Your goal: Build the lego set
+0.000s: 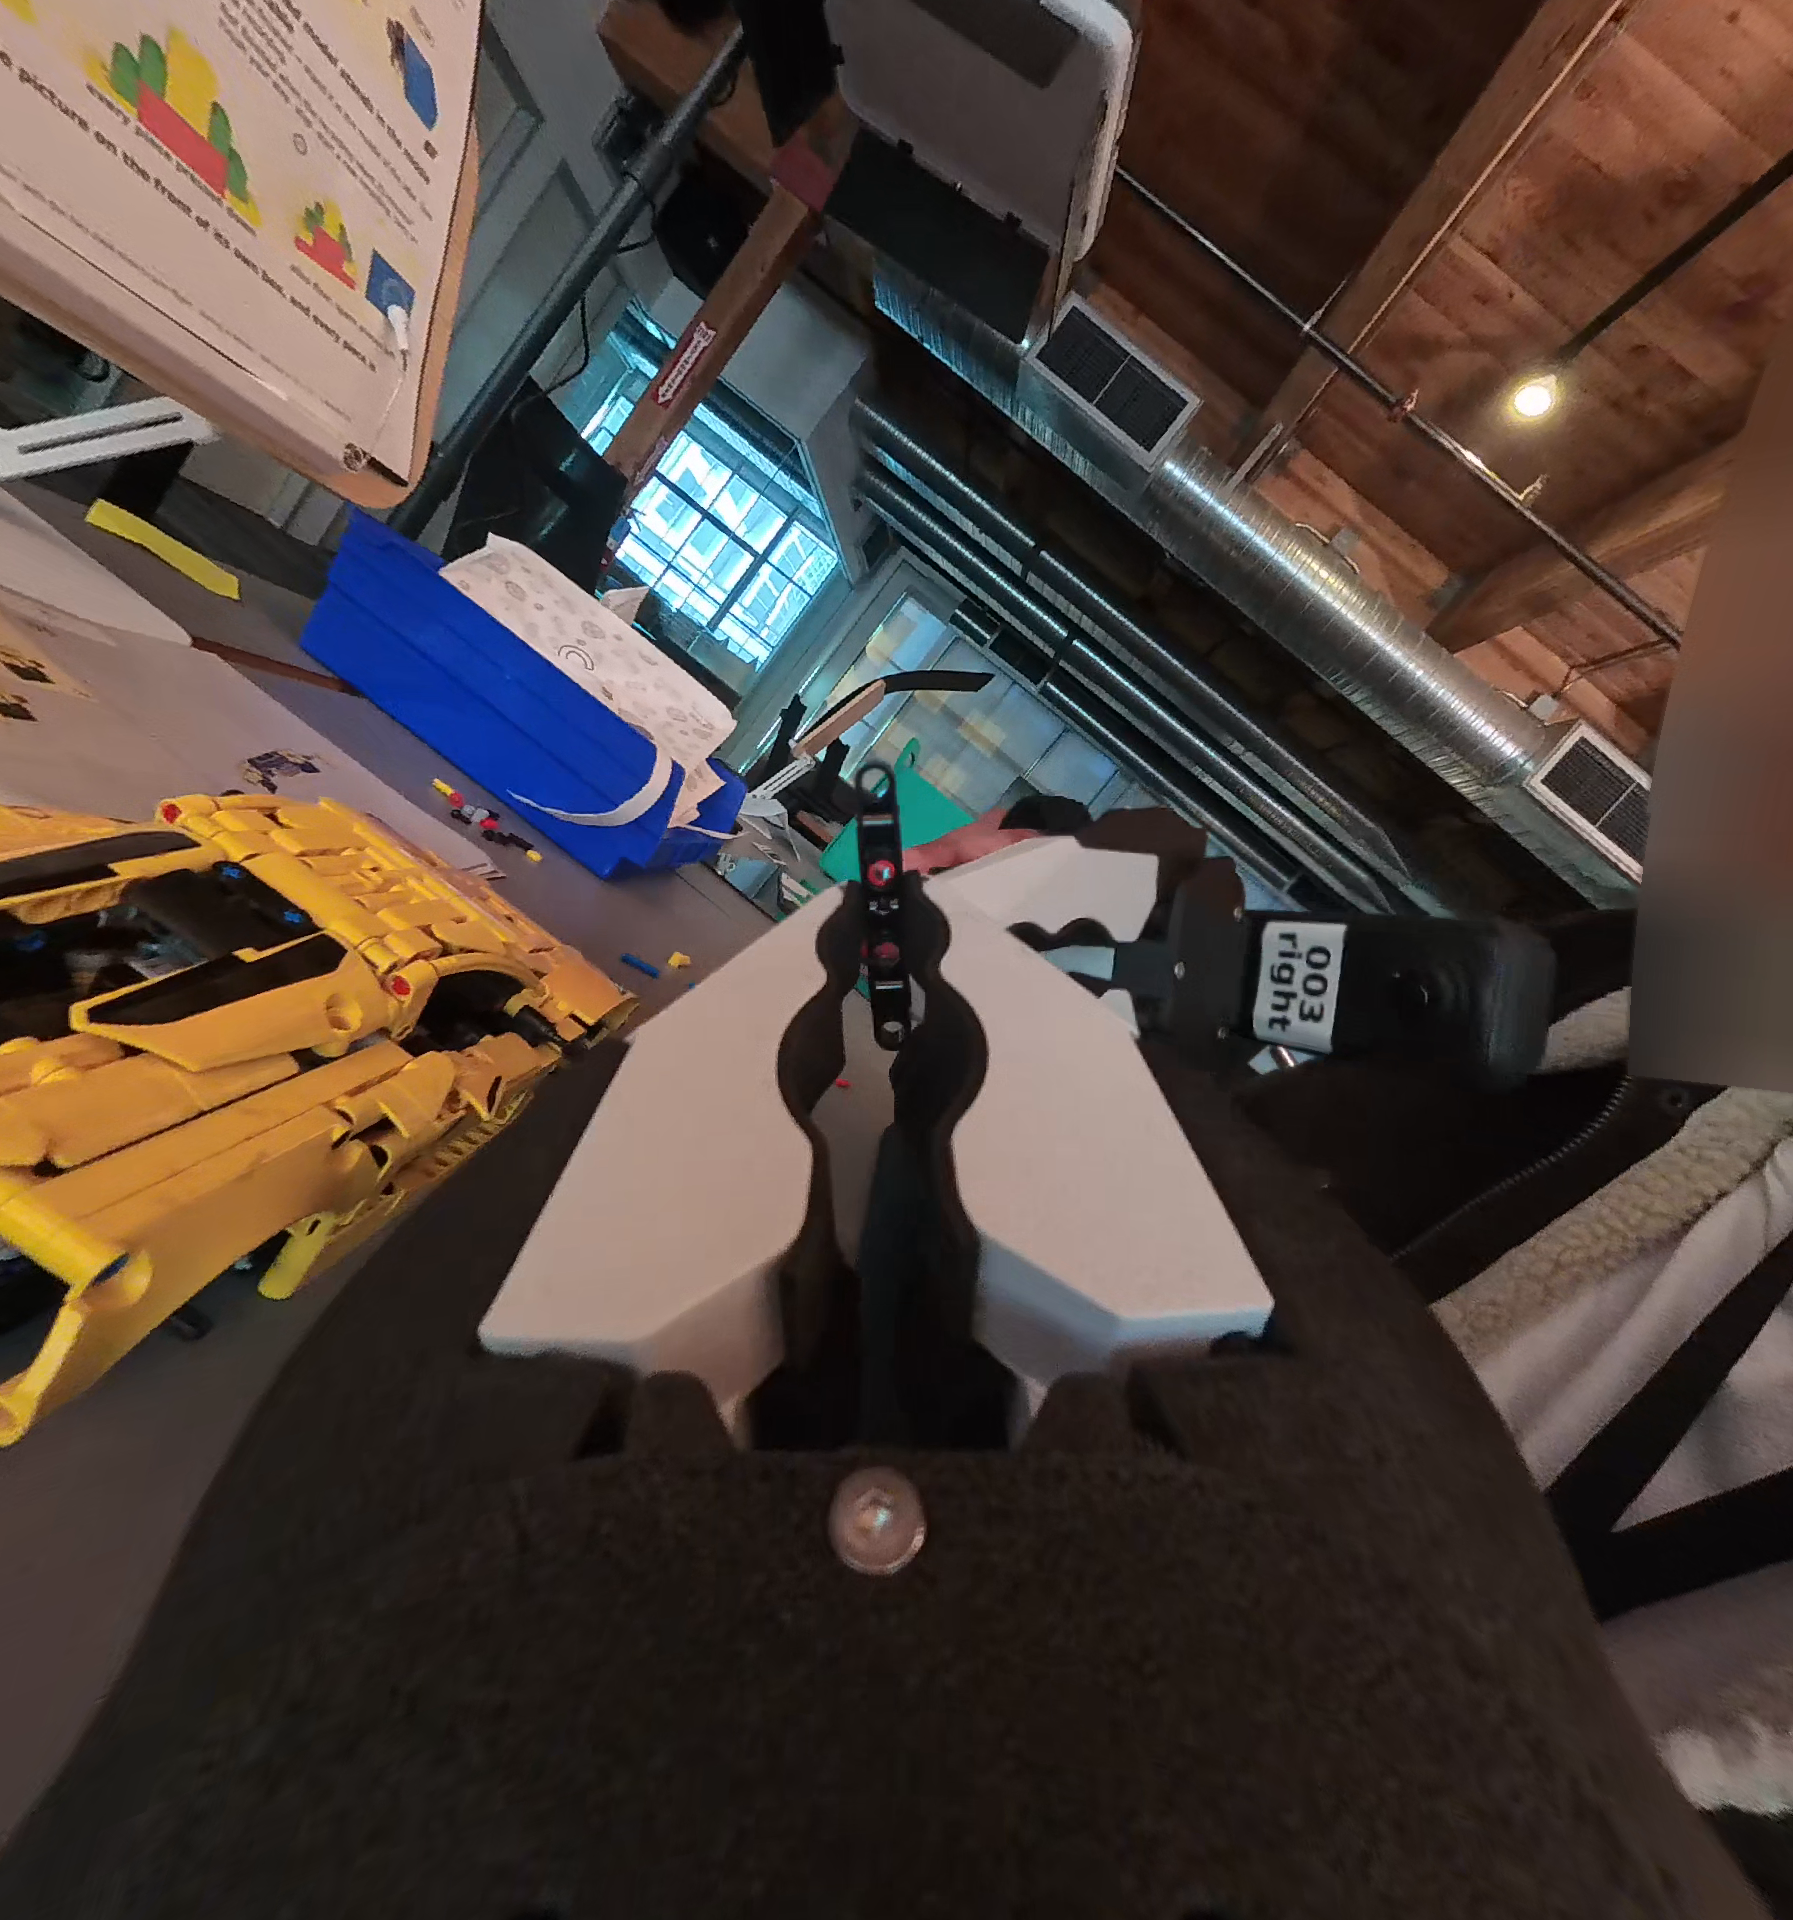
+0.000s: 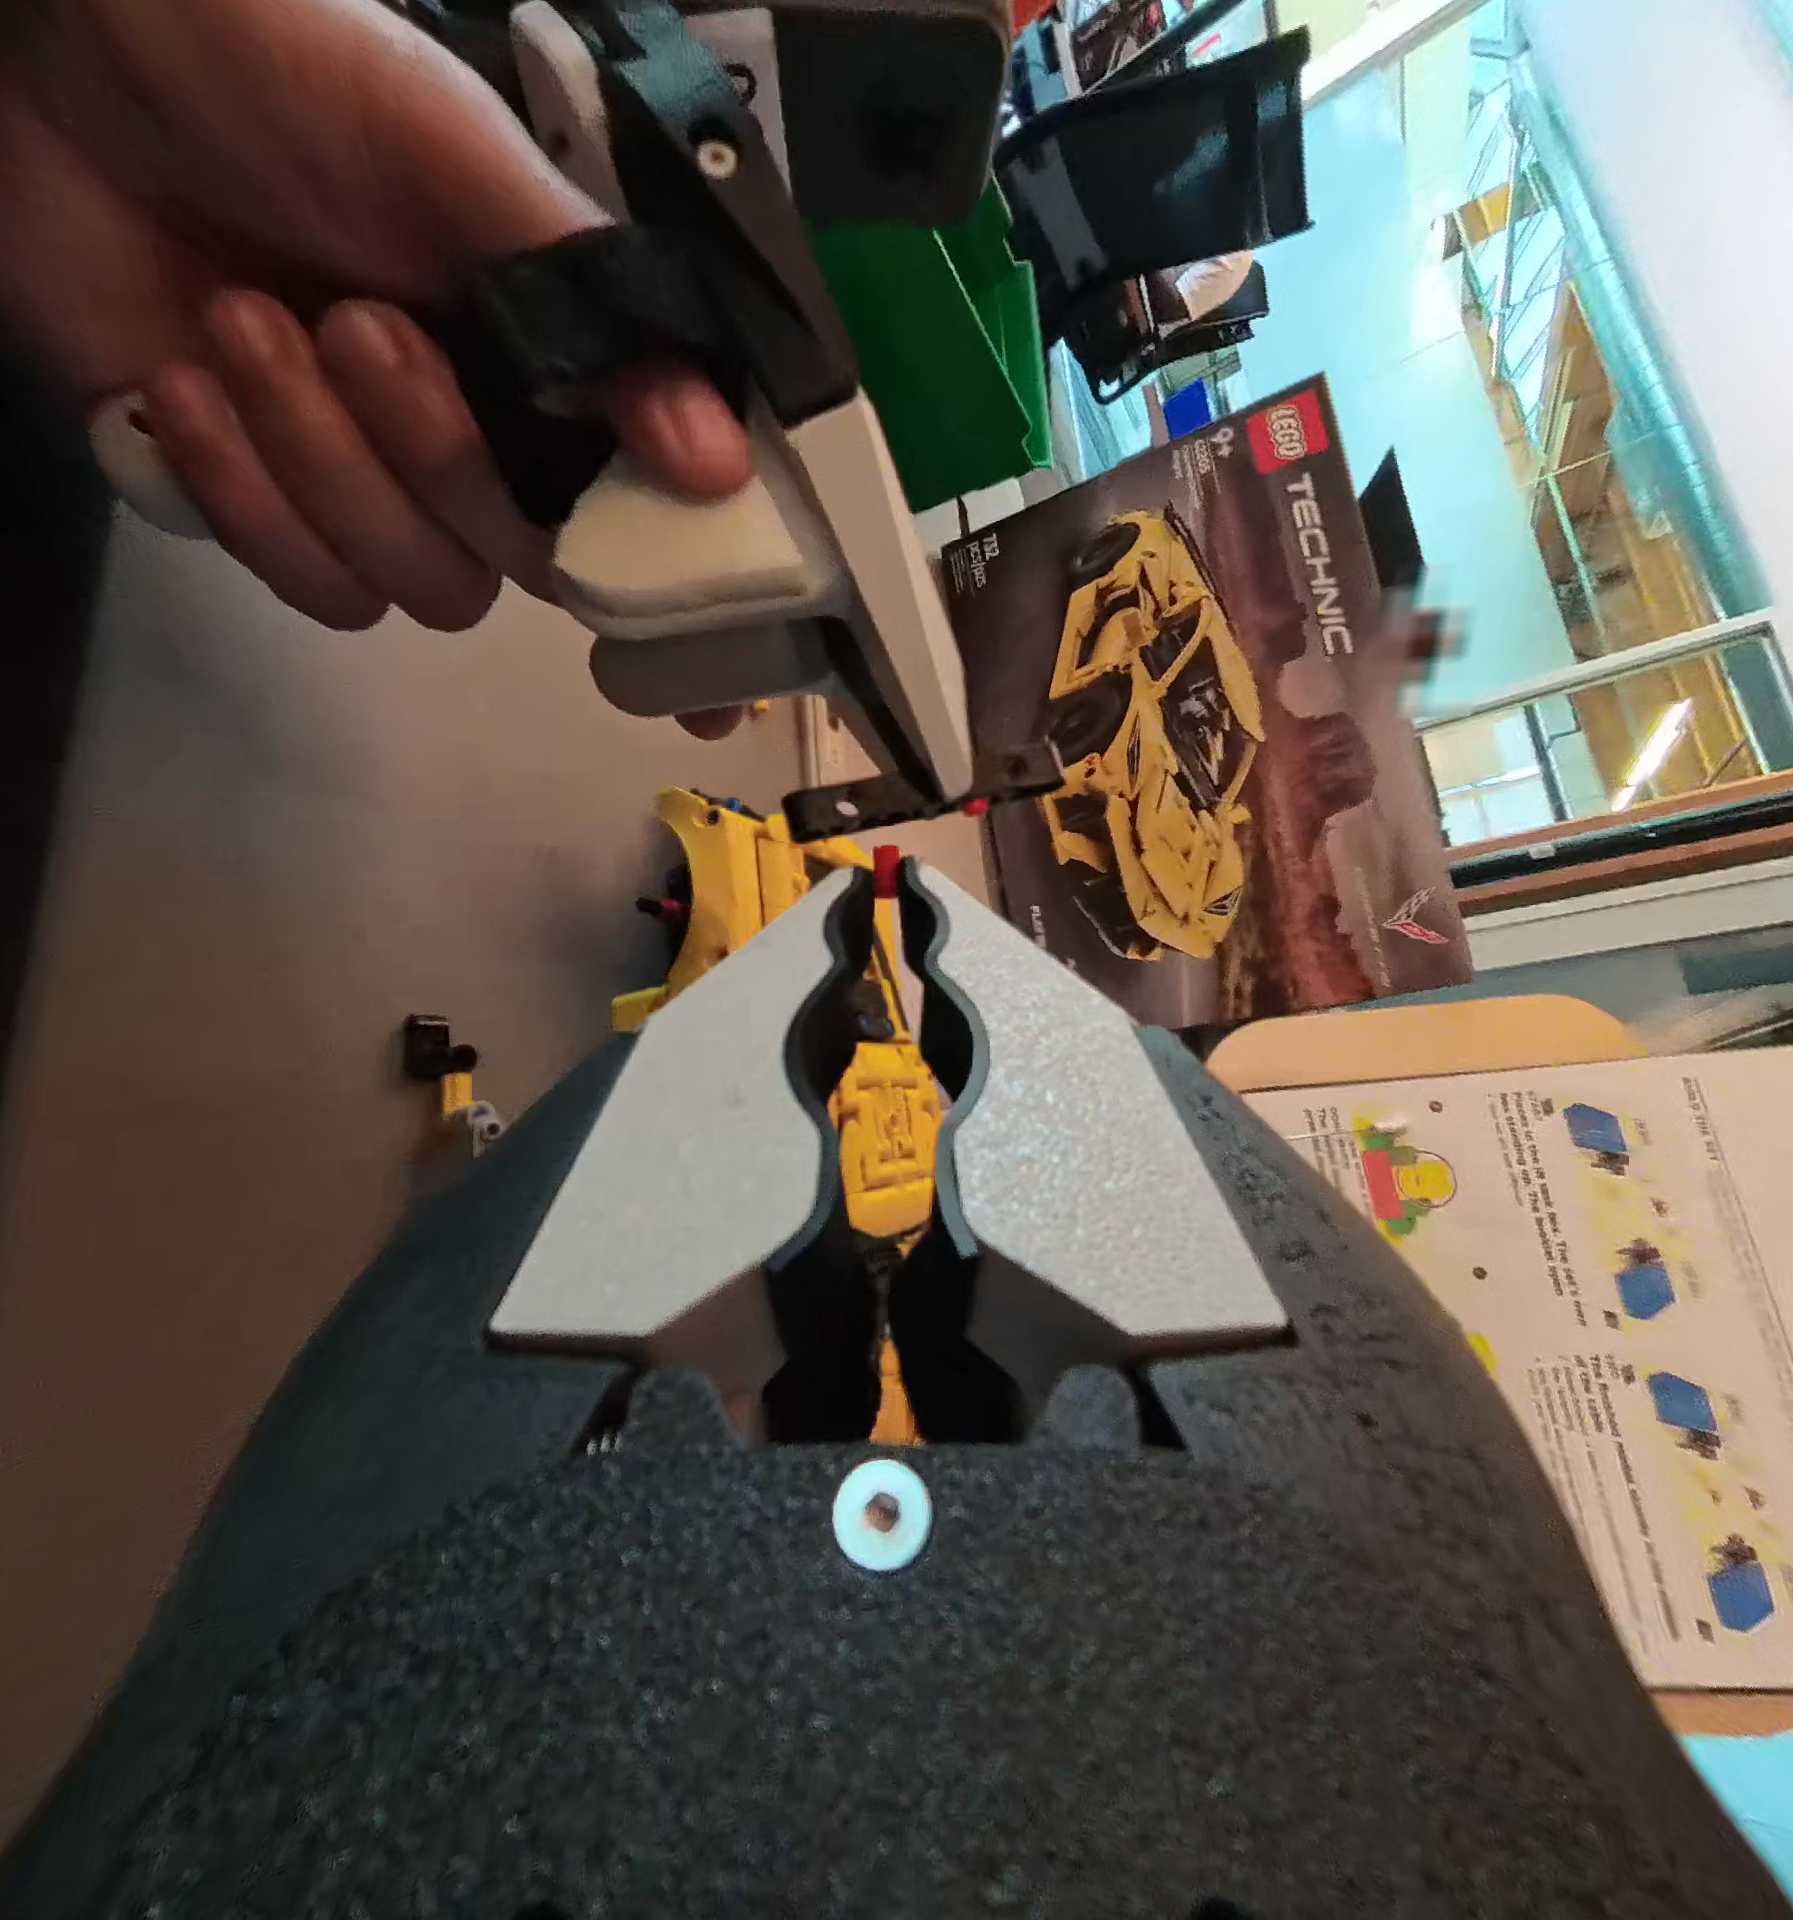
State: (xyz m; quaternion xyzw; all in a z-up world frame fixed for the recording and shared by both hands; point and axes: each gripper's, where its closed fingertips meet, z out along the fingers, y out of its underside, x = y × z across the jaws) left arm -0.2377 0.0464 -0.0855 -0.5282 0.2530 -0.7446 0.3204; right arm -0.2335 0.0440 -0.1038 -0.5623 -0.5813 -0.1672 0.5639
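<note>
My left gripper (image 1: 884,904) is shut on a black Lego beam (image 1: 884,935) fitted with red pins and holds it in the air. In the right wrist view the same beam (image 2: 850,808) sticks out sideways from the left gripper (image 2: 949,792), which a hand (image 2: 331,343) holds. My right gripper (image 2: 881,881) is shut on a small red pin (image 2: 885,864), just below the beam and nearly touching it. The yellow Lego car (image 1: 206,1029) lies on the table to the left. It also shows behind my right fingers (image 2: 736,883).
A blue bin (image 1: 497,707) with paper bags stands behind the car. Small loose pieces (image 1: 481,816) lie near the bin, and others (image 2: 445,1070) lie beside the car. The Lego set box (image 2: 1214,727) stands at the back. An instruction board (image 2: 1557,1351) is on the right. The grippers are tip to tip, or close to it.
</note>
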